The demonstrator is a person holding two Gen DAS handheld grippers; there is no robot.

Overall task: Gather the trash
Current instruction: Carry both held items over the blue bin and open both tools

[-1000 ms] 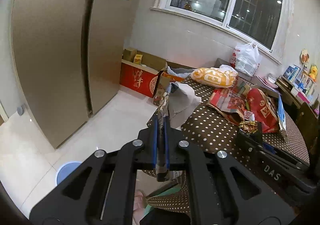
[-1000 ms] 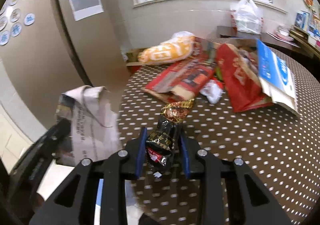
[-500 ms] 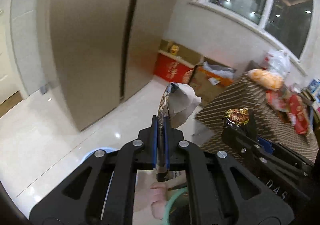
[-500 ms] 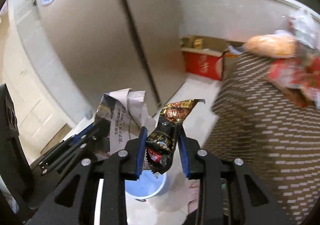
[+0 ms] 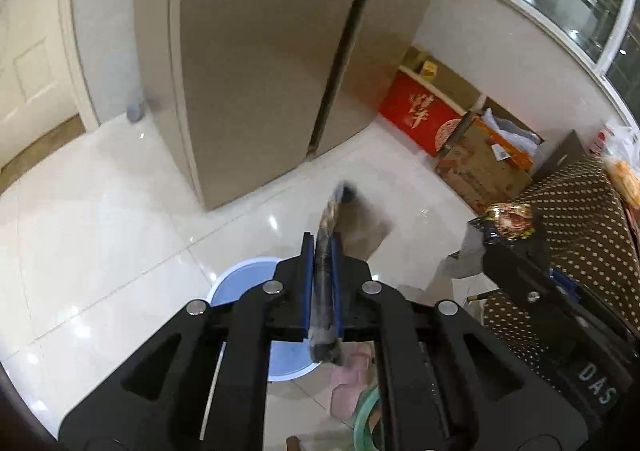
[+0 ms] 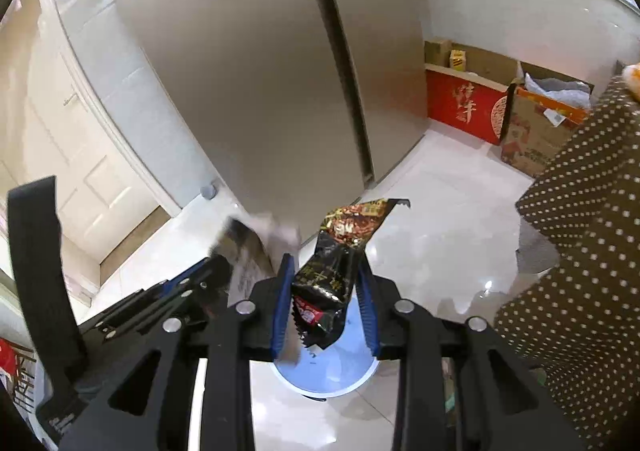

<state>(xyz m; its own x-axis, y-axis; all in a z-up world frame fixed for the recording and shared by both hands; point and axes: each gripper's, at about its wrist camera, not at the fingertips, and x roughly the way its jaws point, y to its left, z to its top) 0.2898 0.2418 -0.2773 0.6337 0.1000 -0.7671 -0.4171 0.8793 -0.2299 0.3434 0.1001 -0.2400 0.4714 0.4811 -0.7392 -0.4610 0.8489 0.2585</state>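
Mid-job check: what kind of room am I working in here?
Most likely a home kitchen or dining area. A tall two-door refrigerator stands on glossy white floor tiles, a table under a brown polka-dot cloth sits at the right, and a blue bin waits on the floor below both grippers.

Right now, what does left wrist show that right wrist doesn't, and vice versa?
Left wrist only: the DAS lettering on the right gripper's body, and the newspaper edge-on in the left gripper, whose jaws are opening. Right wrist only: the newspaper's printed face, and the snack wrapper's full front in the right jaws. Both: blue bin, fridge, red box, polka-dot tablecloth.
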